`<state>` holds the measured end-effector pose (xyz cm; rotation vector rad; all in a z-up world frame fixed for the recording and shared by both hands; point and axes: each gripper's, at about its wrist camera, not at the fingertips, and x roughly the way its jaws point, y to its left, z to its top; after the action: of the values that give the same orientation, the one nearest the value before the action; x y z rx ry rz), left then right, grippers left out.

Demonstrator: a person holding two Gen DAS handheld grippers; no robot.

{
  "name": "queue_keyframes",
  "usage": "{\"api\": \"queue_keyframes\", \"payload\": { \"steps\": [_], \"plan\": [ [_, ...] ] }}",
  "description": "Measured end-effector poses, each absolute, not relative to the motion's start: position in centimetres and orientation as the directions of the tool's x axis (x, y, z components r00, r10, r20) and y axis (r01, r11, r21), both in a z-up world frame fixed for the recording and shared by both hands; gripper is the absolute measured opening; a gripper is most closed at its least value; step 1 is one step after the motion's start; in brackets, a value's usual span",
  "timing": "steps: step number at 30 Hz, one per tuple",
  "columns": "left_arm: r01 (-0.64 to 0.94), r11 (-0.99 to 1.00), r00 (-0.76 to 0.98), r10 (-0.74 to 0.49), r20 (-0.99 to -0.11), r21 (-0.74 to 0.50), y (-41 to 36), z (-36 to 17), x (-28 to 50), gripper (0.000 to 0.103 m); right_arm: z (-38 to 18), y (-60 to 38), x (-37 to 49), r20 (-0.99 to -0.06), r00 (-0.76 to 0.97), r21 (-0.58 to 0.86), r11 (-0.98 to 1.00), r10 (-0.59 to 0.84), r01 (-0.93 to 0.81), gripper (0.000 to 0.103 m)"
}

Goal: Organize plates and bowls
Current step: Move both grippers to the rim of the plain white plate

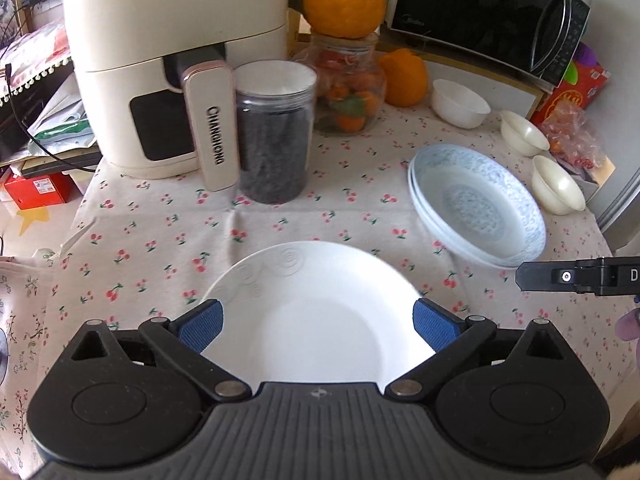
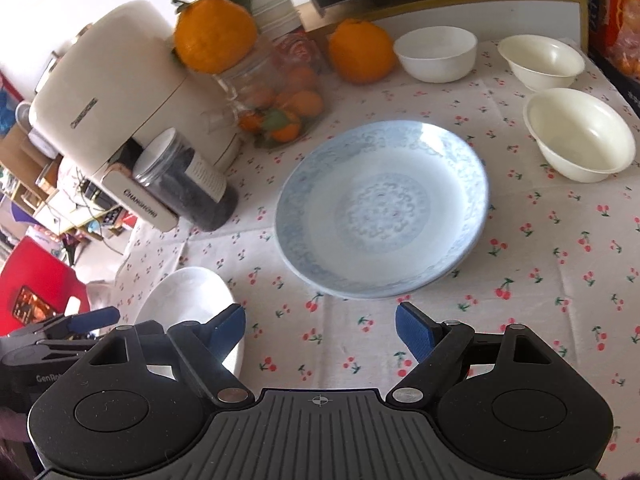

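- Left wrist view: we are holding our left gripper [image 1: 316, 326] spread wide, pads flanking the white plate [image 1: 312, 320] without pressing it.
- We are keeping our right gripper [image 2: 320, 330] apart and empty, with the stacked blue plates [image 2: 382, 210] just ahead, likely the white plate's destination.
- Three bowls [image 2: 580, 134] are sitting beyond, ahead-right, unstacked.

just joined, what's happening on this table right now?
A person with a hand-held gripper in each hand is sorting dishes on a cherry-print tablecloth. The left hand-held gripper is open over a plain white plate, gripping nothing. The right hand-held gripper is open and empty, just short of the stacked blue-patterned plates. Three bowls sit unstacked near the table's far right side.
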<state>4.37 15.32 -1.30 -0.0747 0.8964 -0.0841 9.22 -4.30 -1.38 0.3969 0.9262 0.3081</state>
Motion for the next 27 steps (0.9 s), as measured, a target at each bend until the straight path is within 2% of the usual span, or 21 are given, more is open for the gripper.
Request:
{"api": "queue_keyframes", "payload": {
  "steps": [15,21,27],
  "plan": [
    [0.060,0.985,0.644,-0.163,-0.748,-0.163,21.9,-4.4,2.6,0.099,-3.7,2.6,7.1,-0.669,0.520,0.417,0.848,0.531,-0.328,0.084],
    [0.067,0.975,0.609,-0.207,-0.766,-0.210,23.1,-5.3,2.4,0.087,-5.3,4.3,6.5,-0.672,0.489,0.423,0.831,0.555,-0.361,0.084],
    [0.081,0.971,0.585,-0.228,-0.778,-0.223,23.3,-5.8,2.3,0.067,-6.1,5.3,5.9,-0.657,0.495,0.416,0.821,0.568,-0.391,0.084]
  ]
}}
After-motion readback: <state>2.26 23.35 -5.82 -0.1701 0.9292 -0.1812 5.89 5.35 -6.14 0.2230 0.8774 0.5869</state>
